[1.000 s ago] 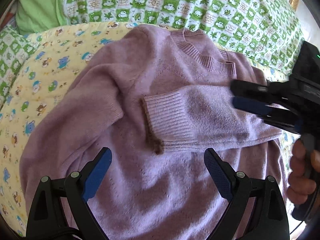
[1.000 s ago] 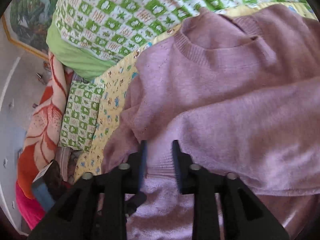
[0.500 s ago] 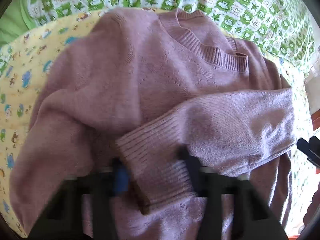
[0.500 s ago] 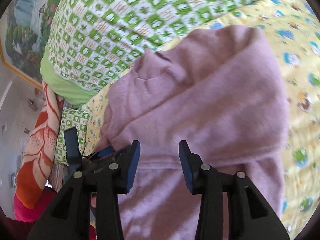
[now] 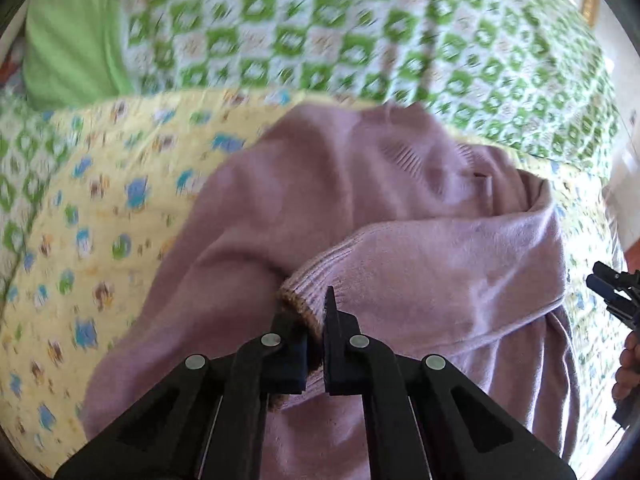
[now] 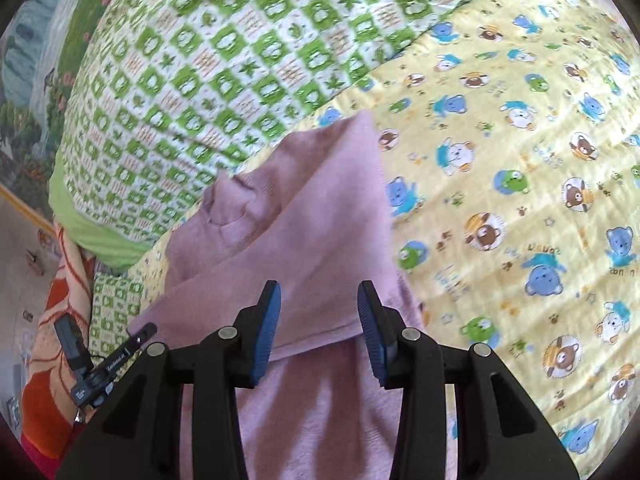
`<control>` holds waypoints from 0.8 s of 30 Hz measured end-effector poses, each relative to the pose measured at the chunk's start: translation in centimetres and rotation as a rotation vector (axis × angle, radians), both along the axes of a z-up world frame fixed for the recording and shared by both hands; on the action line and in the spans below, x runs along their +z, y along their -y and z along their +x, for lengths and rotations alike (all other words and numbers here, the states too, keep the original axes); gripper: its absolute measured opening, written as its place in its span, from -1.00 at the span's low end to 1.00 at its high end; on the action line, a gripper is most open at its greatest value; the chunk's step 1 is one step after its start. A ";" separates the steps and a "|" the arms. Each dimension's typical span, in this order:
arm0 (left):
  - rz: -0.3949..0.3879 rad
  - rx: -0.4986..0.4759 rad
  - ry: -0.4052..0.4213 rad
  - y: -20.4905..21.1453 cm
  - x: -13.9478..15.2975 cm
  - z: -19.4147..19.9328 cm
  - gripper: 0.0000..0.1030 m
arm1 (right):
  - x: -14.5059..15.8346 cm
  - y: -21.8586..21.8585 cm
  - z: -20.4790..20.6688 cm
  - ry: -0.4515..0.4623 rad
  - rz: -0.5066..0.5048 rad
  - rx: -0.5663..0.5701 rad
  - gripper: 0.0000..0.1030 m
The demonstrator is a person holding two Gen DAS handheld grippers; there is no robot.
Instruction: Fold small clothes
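My left gripper [image 5: 316, 320] has just closed its jaws, and they now pinch the ribbed cuff [image 5: 310, 292] of the purple sweater [image 5: 320, 200], the sleeve folded across its chest. The sweater lies on the yellow bear-print blanket [image 6: 500, 160] on the bed, its collar toward the green checkered quilt [image 6: 240, 60] along the far edge. My right gripper [image 6: 318, 332] has its jaws partly open above the sweater's side, nothing between them. The view from the left is blurred.
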State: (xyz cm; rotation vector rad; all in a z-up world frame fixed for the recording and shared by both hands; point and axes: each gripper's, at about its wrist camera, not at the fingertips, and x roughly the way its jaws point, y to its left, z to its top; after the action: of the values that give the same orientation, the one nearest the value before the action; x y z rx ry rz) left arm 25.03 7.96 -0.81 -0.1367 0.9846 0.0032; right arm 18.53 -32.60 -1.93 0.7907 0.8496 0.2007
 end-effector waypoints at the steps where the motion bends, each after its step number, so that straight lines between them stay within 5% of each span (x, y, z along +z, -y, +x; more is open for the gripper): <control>1: 0.004 0.010 -0.001 -0.1 -0.2 -0.3 -0.94 | -0.4 0.1 0.4 -0.011 -0.009 -0.004 -0.19; 15: 0.030 0.171 0.051 -3.6 0.8 1.1 -0.94 | -3.0 0.4 7.7 -0.065 -0.082 0.017 -0.18; 18: -0.030 0.222 0.047 -5.1 0.6 0.9 -0.94 | -3.4 0.1 7.8 -0.074 -0.072 0.031 -0.18; 24: -0.042 0.162 0.022 -3.3 -0.1 -0.4 -0.94 | -4.1 -0.4 8.2 -0.083 -0.073 0.055 -0.18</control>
State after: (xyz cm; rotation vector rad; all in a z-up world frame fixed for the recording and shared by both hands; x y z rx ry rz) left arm 24.59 11.23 -0.94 -0.2546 0.9498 0.1289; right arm 26.77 -32.23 -6.08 0.7117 0.9521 0.1852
